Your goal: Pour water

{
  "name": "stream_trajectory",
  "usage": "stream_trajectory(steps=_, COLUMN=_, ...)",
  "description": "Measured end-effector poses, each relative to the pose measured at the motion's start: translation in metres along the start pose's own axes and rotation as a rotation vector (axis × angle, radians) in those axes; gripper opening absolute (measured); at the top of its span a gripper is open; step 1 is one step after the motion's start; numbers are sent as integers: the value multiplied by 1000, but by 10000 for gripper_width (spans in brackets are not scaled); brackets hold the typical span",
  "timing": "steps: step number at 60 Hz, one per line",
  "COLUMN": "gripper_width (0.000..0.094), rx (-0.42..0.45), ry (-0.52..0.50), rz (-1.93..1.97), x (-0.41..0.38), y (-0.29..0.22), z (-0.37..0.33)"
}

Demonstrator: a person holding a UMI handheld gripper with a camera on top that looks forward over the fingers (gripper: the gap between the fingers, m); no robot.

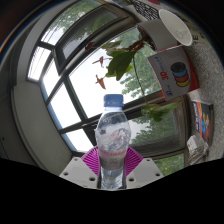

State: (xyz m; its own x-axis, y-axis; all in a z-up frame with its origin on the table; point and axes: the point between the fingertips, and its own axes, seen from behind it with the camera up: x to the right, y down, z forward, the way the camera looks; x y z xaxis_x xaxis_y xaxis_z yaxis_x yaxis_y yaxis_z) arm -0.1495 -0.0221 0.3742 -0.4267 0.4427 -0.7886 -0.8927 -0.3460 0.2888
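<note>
A clear plastic water bottle (111,140) with a blue cap stands upright between my fingers. My gripper (112,163) is shut on the bottle, with the pink pads (91,159) pressing its lower body from both sides. The bottle is lifted, with its cap against the window behind it. Water fills part of the bottle. No cup or other vessel shows.
A large window (70,85) with a dark frame fills the view beyond the bottle. A leafy plant (130,65) stands by it. A white box (172,70) with coloured rings printed on it sits at the right, beside other small items.
</note>
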Motion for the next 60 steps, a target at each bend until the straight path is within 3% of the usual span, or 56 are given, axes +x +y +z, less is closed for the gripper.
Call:
stream_trajectory(steps=14, gripper_width=272, rx=202, ry=22, rz=327, x=27, y=-106, z=-30)
stream_trajectory(steps=26, gripper_width=276, rx=256, ry=95, rz=421, x=55, y=-134, z=-47)
stream_trajectory(steps=42, gripper_width=272, rx=167, ry=101, rz=262, x=5, y=-134, z=-34)
stream_trajectory(steps=53, gripper_width=273, rx=41, ry=100, rz=-334, x=-75, y=-145, z=-7)
stream_trajectory(steps=60, gripper_width=272, rx=22, ry=128, rz=-882, x=-127, y=-174, z=0)
